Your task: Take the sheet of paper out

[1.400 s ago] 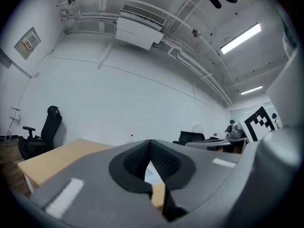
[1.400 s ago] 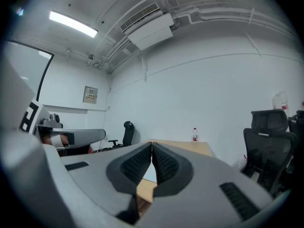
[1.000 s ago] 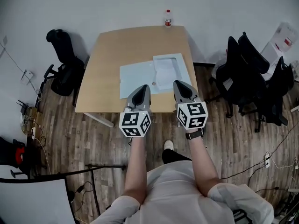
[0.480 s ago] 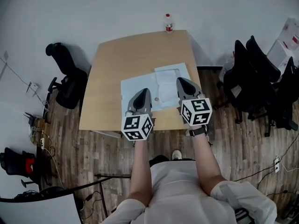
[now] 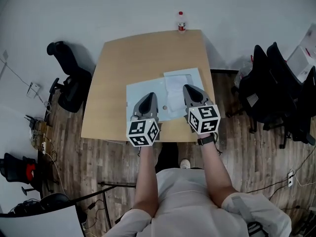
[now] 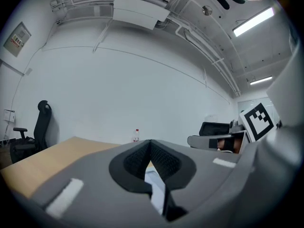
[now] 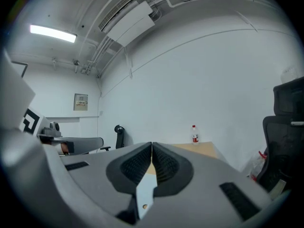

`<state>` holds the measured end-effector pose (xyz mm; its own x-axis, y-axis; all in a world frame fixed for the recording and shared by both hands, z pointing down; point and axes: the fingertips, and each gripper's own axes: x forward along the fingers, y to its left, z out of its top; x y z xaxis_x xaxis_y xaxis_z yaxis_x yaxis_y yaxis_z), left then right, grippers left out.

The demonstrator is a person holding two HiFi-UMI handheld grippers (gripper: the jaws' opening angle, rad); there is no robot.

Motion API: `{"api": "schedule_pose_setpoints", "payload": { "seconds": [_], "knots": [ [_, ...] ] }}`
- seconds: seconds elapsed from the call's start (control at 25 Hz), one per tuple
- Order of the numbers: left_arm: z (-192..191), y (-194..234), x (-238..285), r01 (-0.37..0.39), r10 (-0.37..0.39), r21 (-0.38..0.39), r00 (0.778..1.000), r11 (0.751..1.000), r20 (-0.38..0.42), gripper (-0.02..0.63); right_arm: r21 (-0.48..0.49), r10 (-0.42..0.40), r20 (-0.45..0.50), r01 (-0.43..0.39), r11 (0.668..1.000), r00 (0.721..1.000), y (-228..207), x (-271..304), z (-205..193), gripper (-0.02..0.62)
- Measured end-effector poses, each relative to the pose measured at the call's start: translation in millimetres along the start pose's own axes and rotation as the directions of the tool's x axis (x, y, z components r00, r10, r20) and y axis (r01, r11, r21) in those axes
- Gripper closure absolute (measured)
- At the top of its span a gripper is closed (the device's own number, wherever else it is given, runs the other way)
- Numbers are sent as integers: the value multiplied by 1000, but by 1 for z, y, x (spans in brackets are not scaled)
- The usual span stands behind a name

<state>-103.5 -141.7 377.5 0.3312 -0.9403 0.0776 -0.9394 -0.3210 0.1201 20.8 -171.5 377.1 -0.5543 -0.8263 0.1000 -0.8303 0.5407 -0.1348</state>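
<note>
A pale blue folder [image 5: 144,91] lies flat on the wooden table [image 5: 128,58], near its front edge. A white sheet of paper [image 5: 175,87] rests at the folder's right part; I cannot tell whether it is inside or on top. My left gripper [image 5: 149,96] hovers over the folder's front middle, jaws shut with nothing between them [image 6: 150,145]. My right gripper [image 5: 188,88] is over the sheet's right side, also shut and empty [image 7: 151,148]. Both point level toward the far wall.
A small bottle [image 5: 181,22] with a red cap stands at the table's far edge, also seen as the bottle [image 6: 137,136] and bottle [image 7: 194,134]. A black office chair [image 5: 66,78] stands left of the table, more black chairs [image 5: 276,93] to the right.
Both grippers have moved forward from the table's front edge out over the folder and sheet, sinking slightly. The person has stepped closer to the table. Jaws stayed shut.
</note>
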Motion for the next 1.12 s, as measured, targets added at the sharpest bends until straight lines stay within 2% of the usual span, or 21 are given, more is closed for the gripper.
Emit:
{"api": "schedule_pose_setpoints", "payload": {
  "seconds": [0.28,0.56,0.68,0.88,1.12],
  "knots": [
    [-17,10,35,22,-22,9,999,1000,-38,597,25,18,-27,-17,1000,999,-10,32,-16,581],
    [-44,17,84,66,-64,12,993,998,-99,597,-6,51,-101,-52,999,994,-13,73,-35,581],
    [-58,23,108,78,-74,22,984,997,-161,597,-2,60,-123,-61,998,991,-21,92,-40,581],
    [-85,44,137,66,-67,-14,969,998,-237,597,13,88,-147,-87,996,985,-32,124,-55,581],
    [-131,63,161,60,-82,-74,937,995,-340,597,35,85,-224,-80,996,971,-47,154,-88,581]
  ]
}}
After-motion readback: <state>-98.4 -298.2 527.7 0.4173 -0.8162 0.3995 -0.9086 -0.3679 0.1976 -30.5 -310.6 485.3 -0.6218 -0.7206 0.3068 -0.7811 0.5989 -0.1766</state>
